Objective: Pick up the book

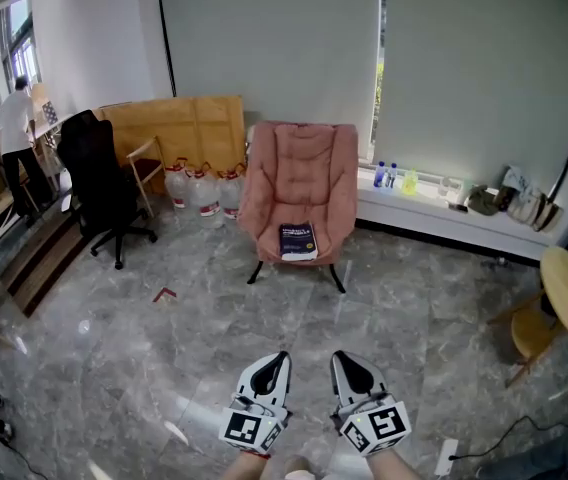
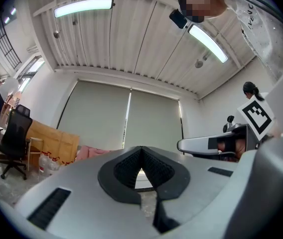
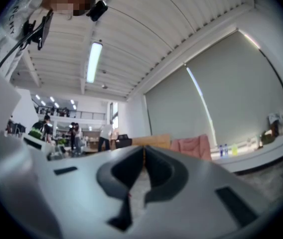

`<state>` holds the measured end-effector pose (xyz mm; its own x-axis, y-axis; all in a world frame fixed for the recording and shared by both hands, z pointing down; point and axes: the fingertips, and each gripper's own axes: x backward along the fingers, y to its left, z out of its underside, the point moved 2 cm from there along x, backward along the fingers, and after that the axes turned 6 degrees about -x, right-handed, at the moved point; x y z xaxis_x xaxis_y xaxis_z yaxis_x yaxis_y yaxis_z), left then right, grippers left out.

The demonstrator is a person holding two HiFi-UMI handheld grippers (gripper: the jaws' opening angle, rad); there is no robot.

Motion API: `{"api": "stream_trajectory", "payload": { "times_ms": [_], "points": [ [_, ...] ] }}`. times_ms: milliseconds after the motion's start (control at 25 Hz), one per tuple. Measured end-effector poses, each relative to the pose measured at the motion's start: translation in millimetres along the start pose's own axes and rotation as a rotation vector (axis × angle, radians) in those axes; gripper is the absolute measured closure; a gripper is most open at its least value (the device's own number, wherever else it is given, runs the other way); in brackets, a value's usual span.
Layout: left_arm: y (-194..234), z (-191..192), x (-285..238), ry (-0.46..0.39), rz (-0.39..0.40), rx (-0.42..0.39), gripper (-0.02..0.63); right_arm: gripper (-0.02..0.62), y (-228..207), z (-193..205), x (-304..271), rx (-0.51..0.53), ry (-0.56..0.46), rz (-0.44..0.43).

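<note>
Holding the left claw and right claw shut and empty, we are risking shoving the book across the armchair seat unless they open first.

book on armchair seat by its front edge, water jugs then office chair left, bottles on window ledge right.
</note>
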<state>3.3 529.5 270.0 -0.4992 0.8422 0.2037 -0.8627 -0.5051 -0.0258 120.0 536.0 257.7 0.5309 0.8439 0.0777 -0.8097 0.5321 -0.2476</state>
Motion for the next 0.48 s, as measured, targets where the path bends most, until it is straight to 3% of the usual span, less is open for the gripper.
{"api": "stream_trajectory", "payload": {
  "times_ms": [480],
  "points": [
    [45,7,-26,-0.004,-0.027,0.008,0.592,0.581,-4,-1,-51,0.008,0.015,-0.027]
  ]
}}
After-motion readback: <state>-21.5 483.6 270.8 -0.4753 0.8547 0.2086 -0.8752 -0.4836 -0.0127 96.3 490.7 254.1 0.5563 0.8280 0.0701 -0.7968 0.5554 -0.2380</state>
